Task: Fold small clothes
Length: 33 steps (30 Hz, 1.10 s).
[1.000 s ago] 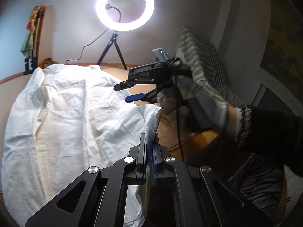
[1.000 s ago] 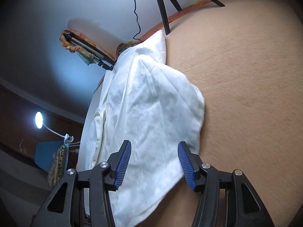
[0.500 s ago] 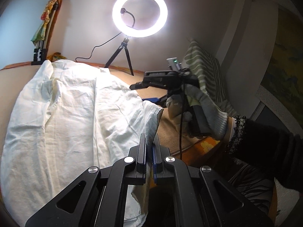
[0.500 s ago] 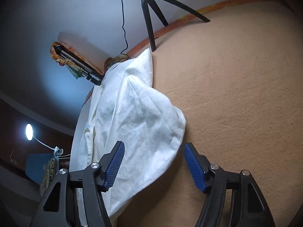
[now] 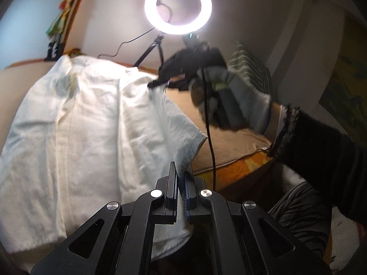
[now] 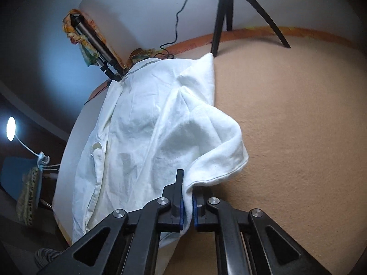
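White garment (image 5: 96, 123) lies spread on the tan bed cover (image 5: 229, 142), ahead of and to the left of both claws.

Left wrist view: we hold the L gripper (image 5: 181, 183) fully shut on the near right edge of the cloth; fabric rises straight out from betw. the jaws. Ahead and to the right, the gloved right hand (image 5: 229, 100) carries the R gripper (image 5: 158, 82), whose tips sit at the far right edge of the garment. Blur there hides how its jaws stand in this view. Ring light (image 5: 177, 8) stands beyond on its tripod.

Right wrist view: we see the R gripper (image 6: 188, 204) closed to a thin gap, a fold of the garment's (image 6: 146, 137) hem clamped betw. the blue pads (image 6: 182, 213). Cloth bunches just ahead and to the right of the tips; bare bed cover (image 6: 298, 137) fills the right side. Tripod legs (image 6: 226, 11) stand far ahead.

Risks, as we judge them:
- Both bites look shallow, near the hem. A quick lift could pull cloth out of either claw.
- Uneven travel of the 2 claws would skew the fold line.
- The R claw may have pinched more than 1 layer; the fold would then drag extra fabric.
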Motion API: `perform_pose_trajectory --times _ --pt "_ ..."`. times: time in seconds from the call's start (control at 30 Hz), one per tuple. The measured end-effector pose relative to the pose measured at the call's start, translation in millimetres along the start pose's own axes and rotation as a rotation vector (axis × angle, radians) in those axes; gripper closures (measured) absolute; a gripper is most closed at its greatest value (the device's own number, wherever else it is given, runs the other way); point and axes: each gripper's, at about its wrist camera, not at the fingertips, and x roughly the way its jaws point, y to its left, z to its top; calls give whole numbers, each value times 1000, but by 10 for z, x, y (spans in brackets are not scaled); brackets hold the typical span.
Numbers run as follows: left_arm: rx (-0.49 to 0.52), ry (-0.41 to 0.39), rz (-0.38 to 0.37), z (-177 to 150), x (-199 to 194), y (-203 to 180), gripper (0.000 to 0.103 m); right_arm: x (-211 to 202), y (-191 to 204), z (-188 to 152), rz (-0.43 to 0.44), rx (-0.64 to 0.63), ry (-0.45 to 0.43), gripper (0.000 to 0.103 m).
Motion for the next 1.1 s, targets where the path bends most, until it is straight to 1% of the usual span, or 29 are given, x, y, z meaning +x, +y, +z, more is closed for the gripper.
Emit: perform_pose_trajectory --times 0.1,0.23,0.3,0.43,0.53,0.7,0.83,0.9,0.93,0.97,1.0,1.03,1.1 --pt "-54 -11 16 -74 -45 96 100 15 327 64 -71 -88 3 101" --pt "-92 -22 36 -155 -116 195 101 113 822 113 -161 -224 22 101" --pt "-114 -29 46 -170 -157 262 101 189 1054 111 -189 -288 34 101" --pt "-167 -38 61 -213 -219 406 101 410 1511 75 -267 -430 62 101" --pt "-200 -40 74 -258 -249 515 101 660 1826 -1 -324 -535 89 101" --pt "-227 -17 86 -363 -220 622 101 1045 2147 -200 -400 -672 131 101" --pt "-210 4 80 -382 -177 603 101 1173 2174 -308 -438 -720 145 100" --pt "-180 24 79 -393 -166 548 101 1153 2173 -341 -420 -739 146 94" --pt "-167 40 78 -396 -164 522 101 1114 2159 -345 -402 -736 149 86" --pt "-155 67 68 -396 -165 495 101 1052 2143 -346 -365 -719 151 79" --pt "-151 83 60 -396 -189 489 100 945 2105 -335 -294 -688 150 69" --pt "-146 99 53 -392 -219 482 98 824 2060 -321 -237 -649 132 67" --pt "-122 141 46 -373 -308 462 92 562 1932 -336 -140 -575 97 67"
